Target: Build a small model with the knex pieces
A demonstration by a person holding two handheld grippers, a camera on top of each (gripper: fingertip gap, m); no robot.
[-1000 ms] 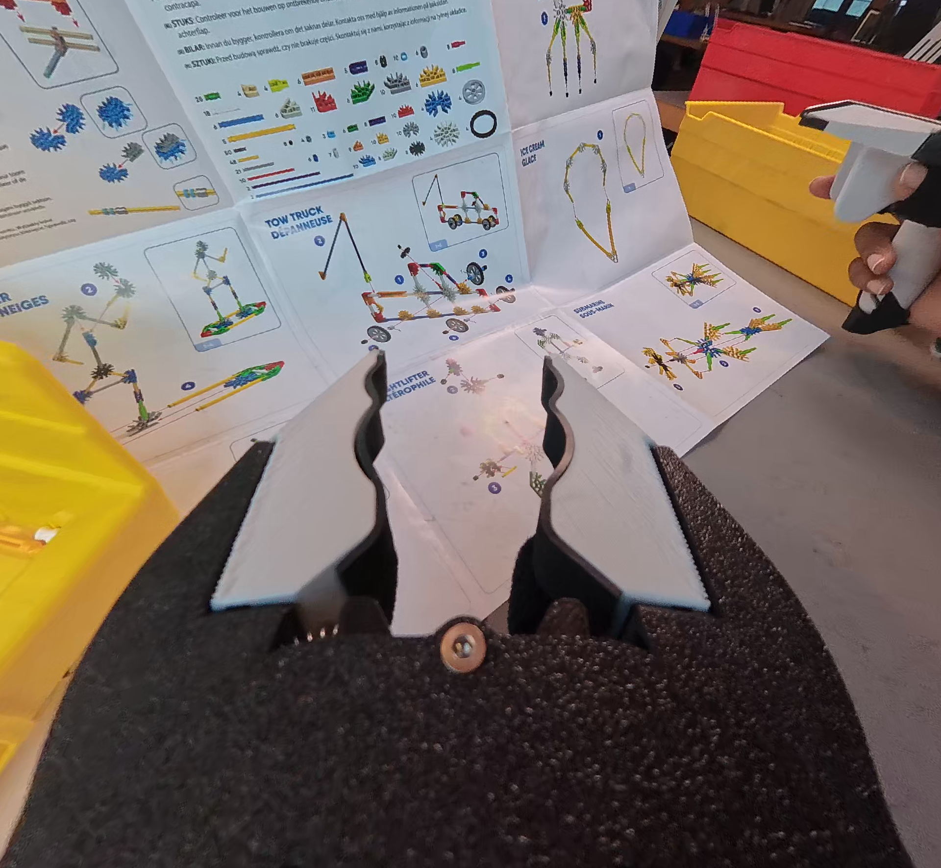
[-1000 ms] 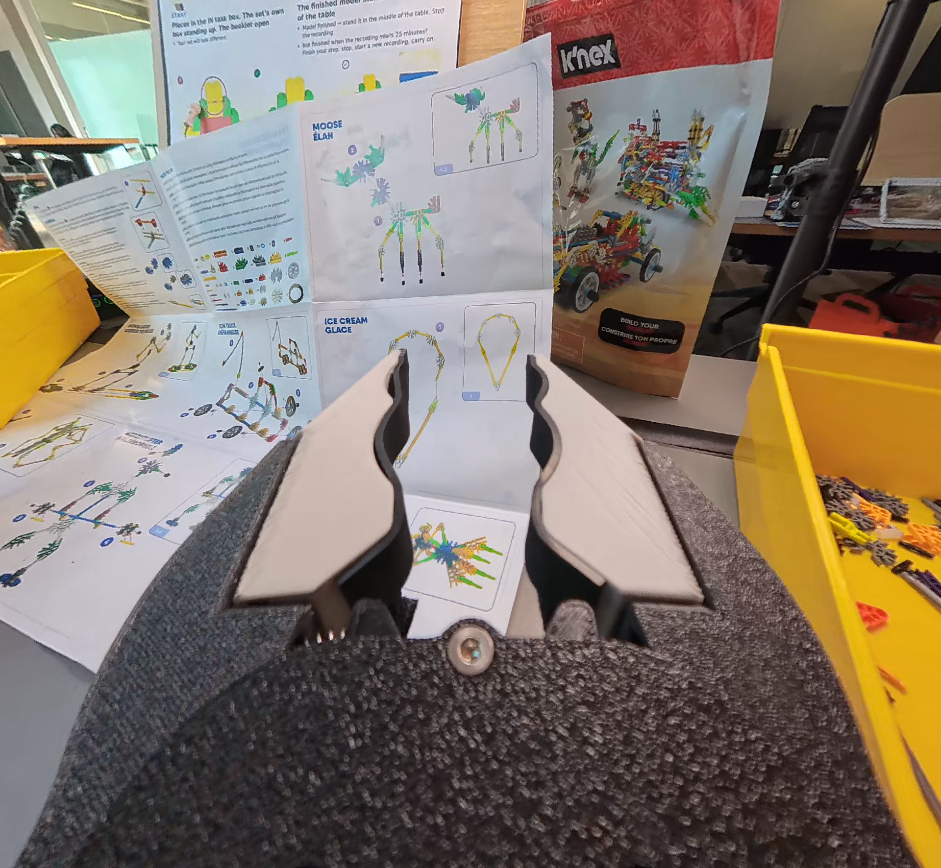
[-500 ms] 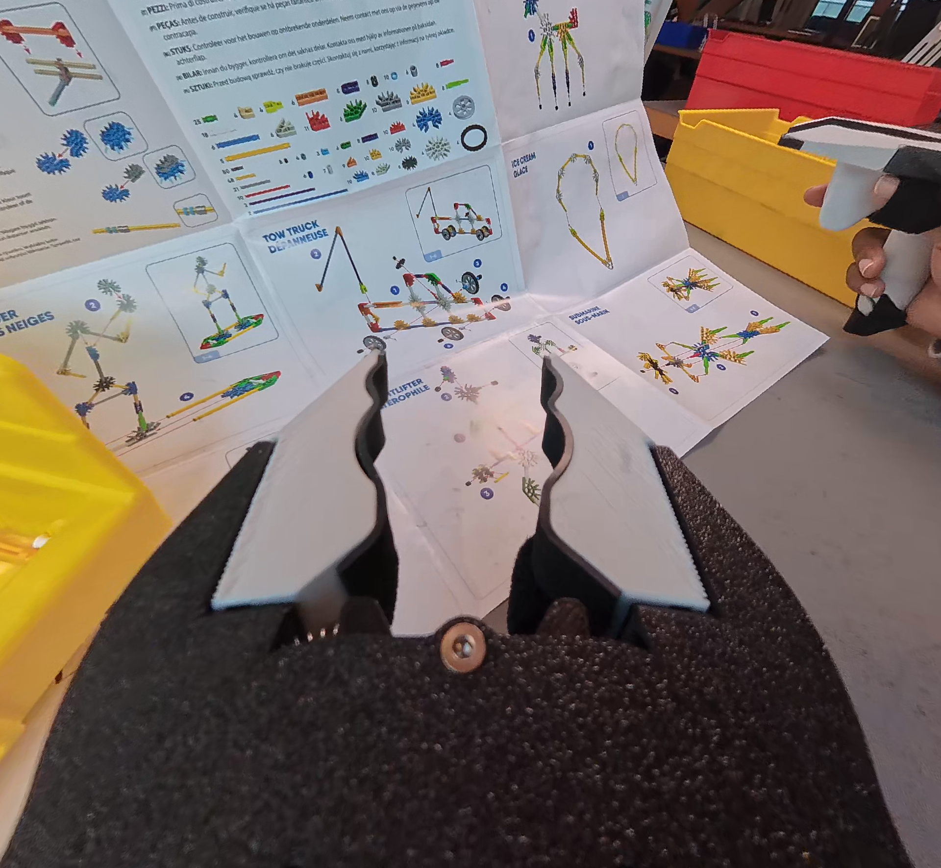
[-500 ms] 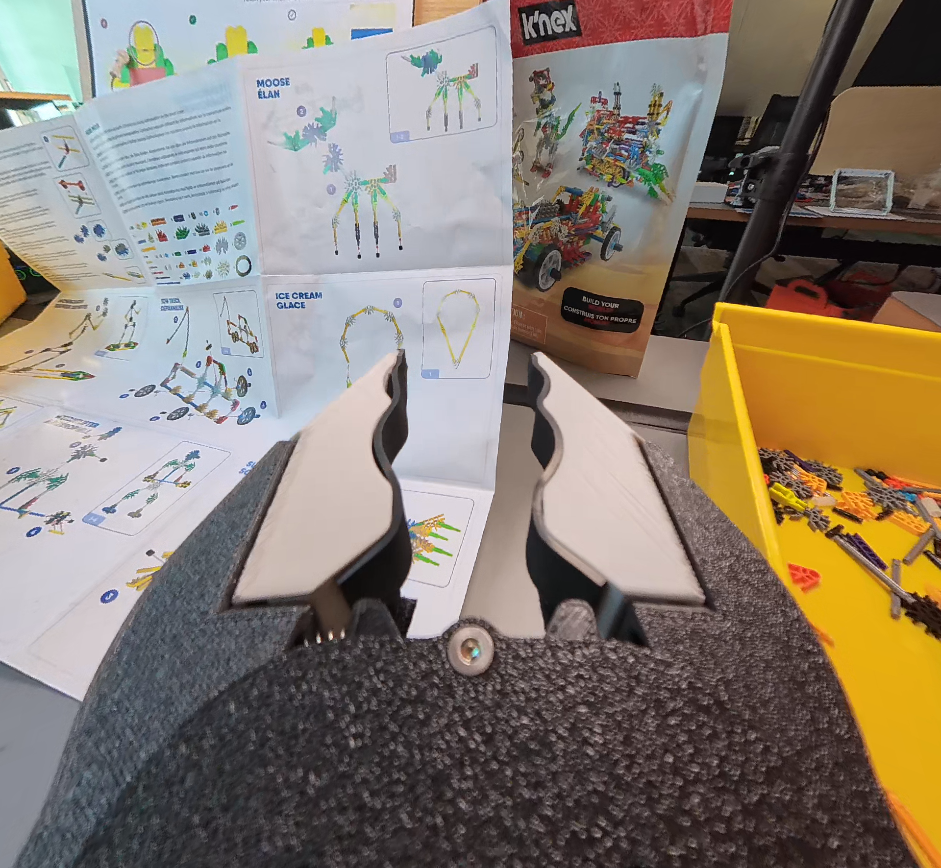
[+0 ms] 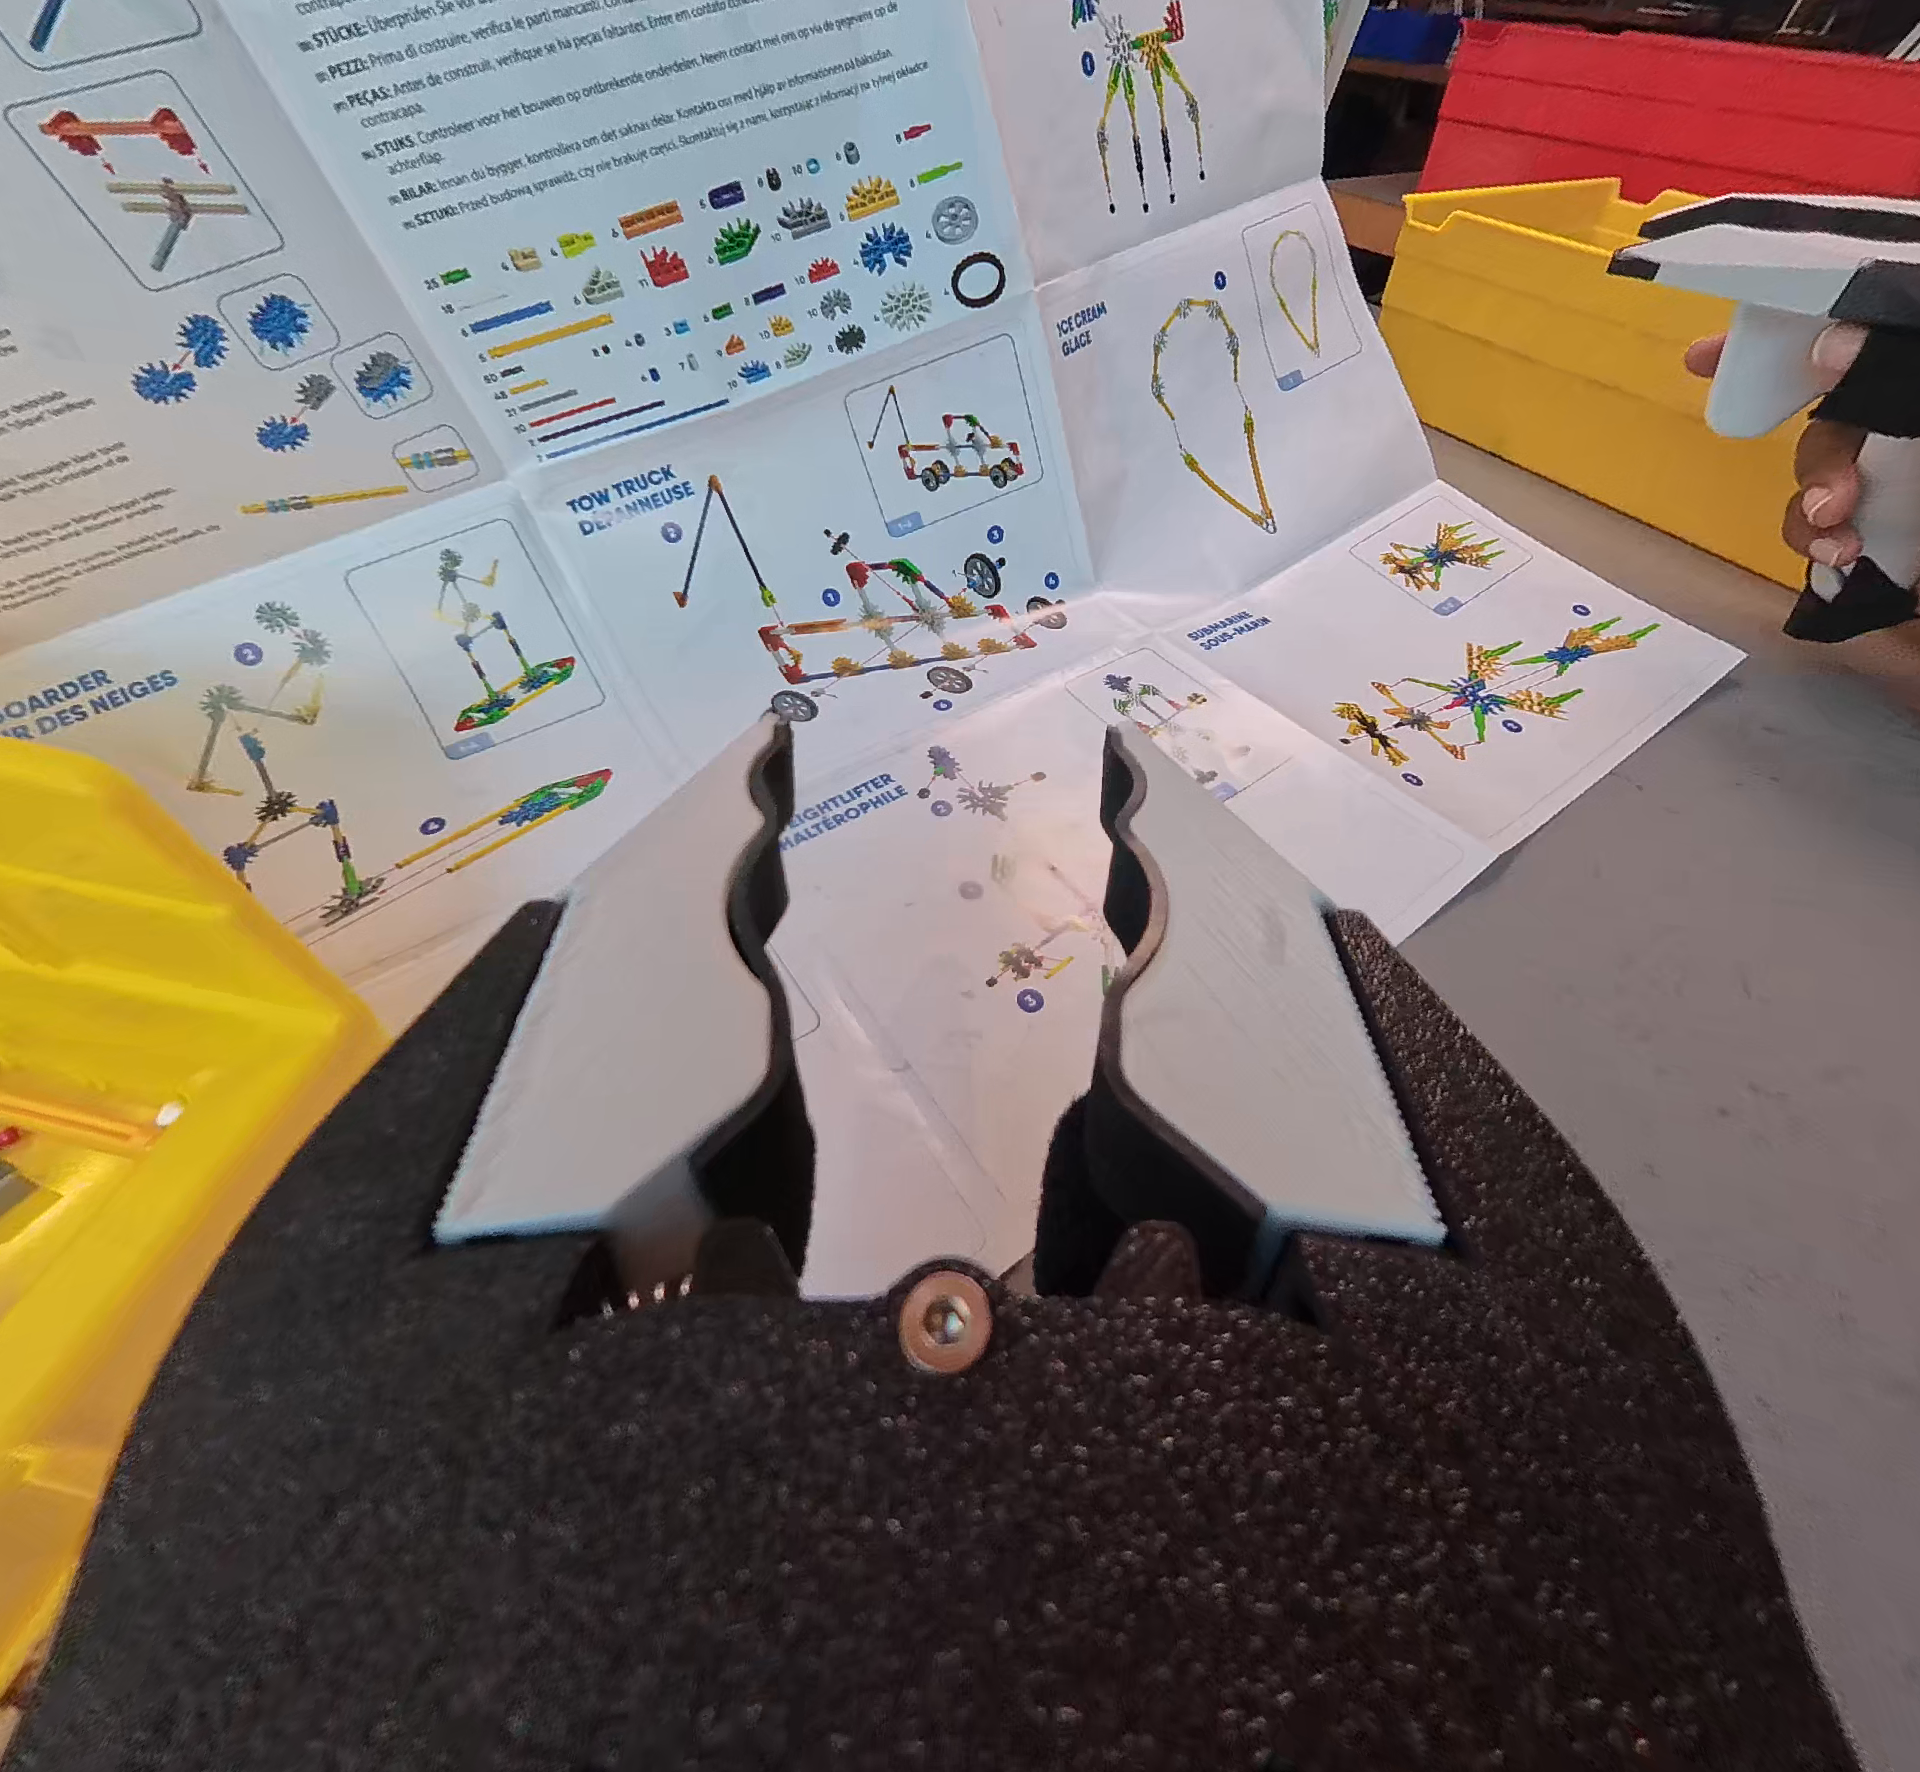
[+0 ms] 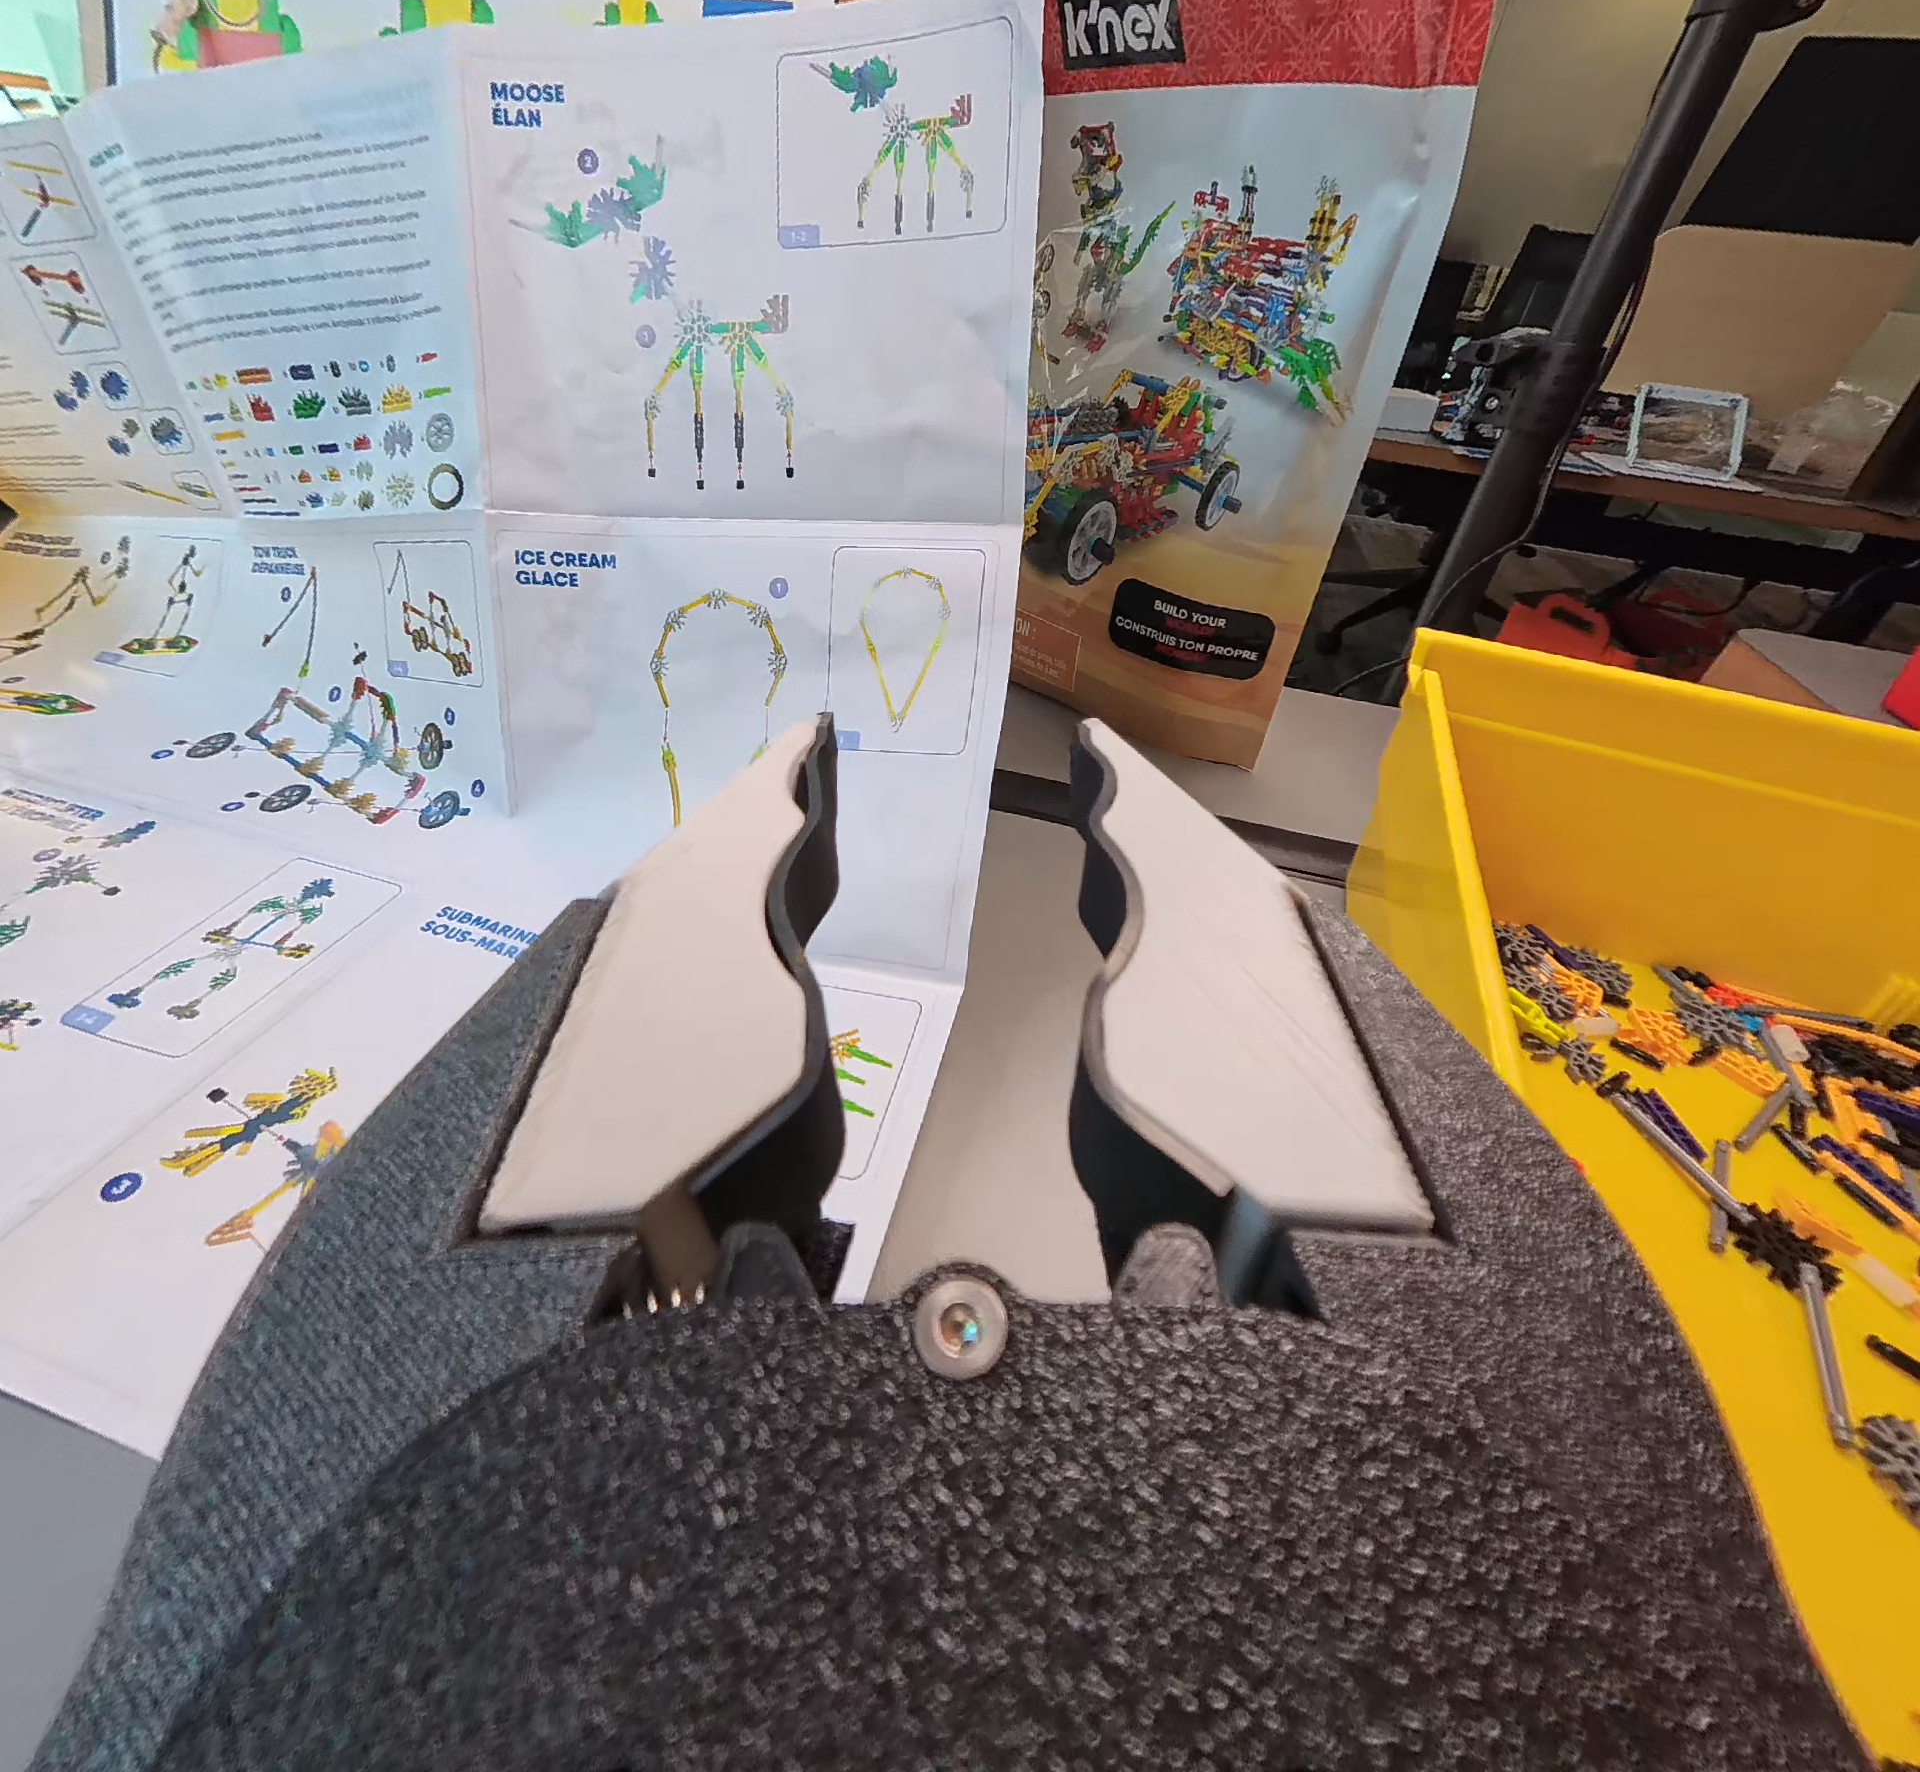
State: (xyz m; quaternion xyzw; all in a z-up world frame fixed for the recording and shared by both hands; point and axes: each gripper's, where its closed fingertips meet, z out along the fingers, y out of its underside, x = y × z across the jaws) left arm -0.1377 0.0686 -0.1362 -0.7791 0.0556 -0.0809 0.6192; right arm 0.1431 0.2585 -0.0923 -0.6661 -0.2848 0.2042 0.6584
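Note:
A large folded instruction sheet [image 5: 644,517] with coloured model drawings lies on the grey table and leans upright at the back; it also shows in the right wrist view [image 6: 727,434]. My left gripper [image 5: 943,735] is open and empty, hovering over the flat part of the sheet. My right gripper [image 6: 951,730] is open and empty, over the sheet's right edge and beside a yellow bin [image 6: 1621,808] that holds several small plastic rods and connectors [image 6: 1714,1078]. The right gripper also shows at the right edge of the left wrist view [image 5: 1797,268], held by a hand.
A second yellow bin [image 5: 135,995] sits close on the left of the left gripper. A red and white toy bag [image 6: 1226,351] stands behind the sheet. A black tripod pole [image 6: 1621,268] rises at the right. Red bins [image 5: 1683,112] stand beyond the right yellow bin [image 5: 1538,340]. My right fingertips sit around 35 centimetres from my left ones.
The right gripper has swung to the right, bringing more of the parts bin into its view. The left gripper has shifted slightly forward over the sheet. Both stay open.

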